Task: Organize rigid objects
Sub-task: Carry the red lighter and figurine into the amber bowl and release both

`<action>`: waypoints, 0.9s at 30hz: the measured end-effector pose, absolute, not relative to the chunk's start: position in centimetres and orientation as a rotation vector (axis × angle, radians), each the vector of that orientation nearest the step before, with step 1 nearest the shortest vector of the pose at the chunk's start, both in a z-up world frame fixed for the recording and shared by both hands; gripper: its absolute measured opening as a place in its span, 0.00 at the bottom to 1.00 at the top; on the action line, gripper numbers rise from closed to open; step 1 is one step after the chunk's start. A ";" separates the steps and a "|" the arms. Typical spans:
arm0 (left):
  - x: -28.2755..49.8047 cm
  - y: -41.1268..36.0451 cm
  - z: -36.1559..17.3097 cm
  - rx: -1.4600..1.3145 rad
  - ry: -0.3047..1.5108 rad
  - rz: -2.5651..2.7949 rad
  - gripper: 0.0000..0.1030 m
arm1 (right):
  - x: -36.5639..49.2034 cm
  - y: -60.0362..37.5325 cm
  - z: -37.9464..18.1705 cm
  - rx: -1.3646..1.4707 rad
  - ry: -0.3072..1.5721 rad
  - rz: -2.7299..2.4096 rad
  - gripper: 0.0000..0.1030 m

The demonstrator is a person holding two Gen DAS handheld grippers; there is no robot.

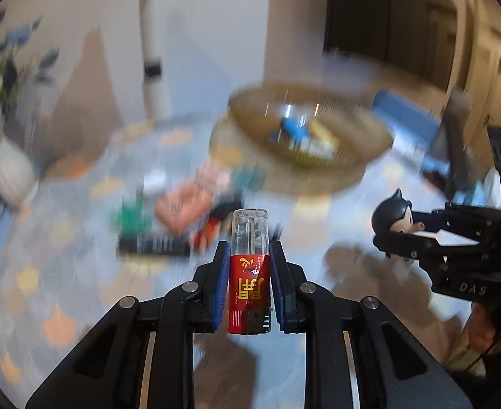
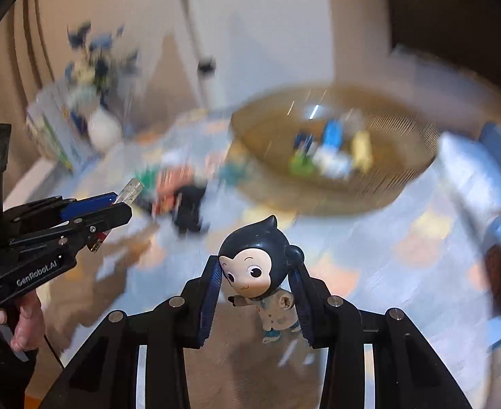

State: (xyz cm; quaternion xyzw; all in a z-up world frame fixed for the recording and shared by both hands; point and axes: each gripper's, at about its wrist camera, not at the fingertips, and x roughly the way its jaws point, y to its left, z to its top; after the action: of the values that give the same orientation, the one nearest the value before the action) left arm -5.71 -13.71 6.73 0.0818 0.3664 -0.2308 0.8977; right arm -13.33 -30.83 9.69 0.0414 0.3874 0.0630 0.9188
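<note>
My left gripper (image 1: 248,255) is shut on a red and clear lighter (image 1: 249,272), held above the table; it also shows at the left of the right wrist view (image 2: 121,204). My right gripper (image 2: 259,272) is shut on a small figurine (image 2: 260,269) with a dark blue head and pale body, also held in the air; it shows at the right of the left wrist view (image 1: 395,216). A round brown basket (image 1: 311,167) (image 2: 339,201) holding several small items stands ahead of both grippers. The scene behind is motion-blurred.
A pile of loose small objects (image 1: 178,211) (image 2: 182,194) lies on the light blue patterned tablecloth (image 1: 63,255) left of the basket. A white vase (image 1: 12,173) with blue flowers stands at the far left. A blue box (image 1: 407,116) lies behind the basket.
</note>
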 end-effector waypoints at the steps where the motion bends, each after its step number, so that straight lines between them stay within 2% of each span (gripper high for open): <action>1: -5.3 -14.3 8.3 0.159 0.724 -0.490 0.19 | -13.2 -31.9 11.3 0.087 0.758 0.103 0.38; 7: -1.4 -19.9 13.5 0.124 0.631 -0.594 0.19 | -9.6 -37.4 15.5 0.123 0.697 -0.047 0.38; 14: 3.7 -25.8 10.8 0.114 0.728 -0.612 0.22 | -4.2 -40.5 13.7 0.149 0.833 -0.104 0.38; 15: 4.0 -26.1 10.3 0.115 0.738 -0.614 0.37 | -3.9 -40.6 13.5 0.141 0.846 -0.109 0.38; 16: 4.4 -26.4 9.7 0.118 0.756 -0.613 0.44 | -3.8 -40.9 13.3 0.139 0.859 -0.121 0.39; 18: 4.7 -26.1 9.3 0.104 0.791 -0.609 0.72 | -4.7 -41.3 13.3 0.150 0.846 -0.143 0.43; 20: 4.2 -24.5 9.8 0.049 0.772 -0.614 0.76 | -6.4 -41.6 13.8 0.169 0.803 -0.146 0.53; 23: 2.8 -20.9 11.5 -0.007 0.714 -0.596 0.77 | -9.5 -40.3 14.2 0.209 0.750 -0.065 0.59; 24: 2.2 -19.5 12.0 -0.022 0.703 -0.597 0.79 | -10.3 -39.3 13.8 0.222 0.745 -0.015 0.60; 27: -0.4 -15.1 12.0 -0.014 0.651 -0.539 0.85 | -12.7 -33.0 11.1 0.173 0.745 0.163 0.79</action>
State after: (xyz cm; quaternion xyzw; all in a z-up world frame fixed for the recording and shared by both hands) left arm -0.43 -15.11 12.02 -0.0068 0.3158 -0.2618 0.9120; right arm -12.70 -33.05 11.07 0.0844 0.3629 0.0792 0.9246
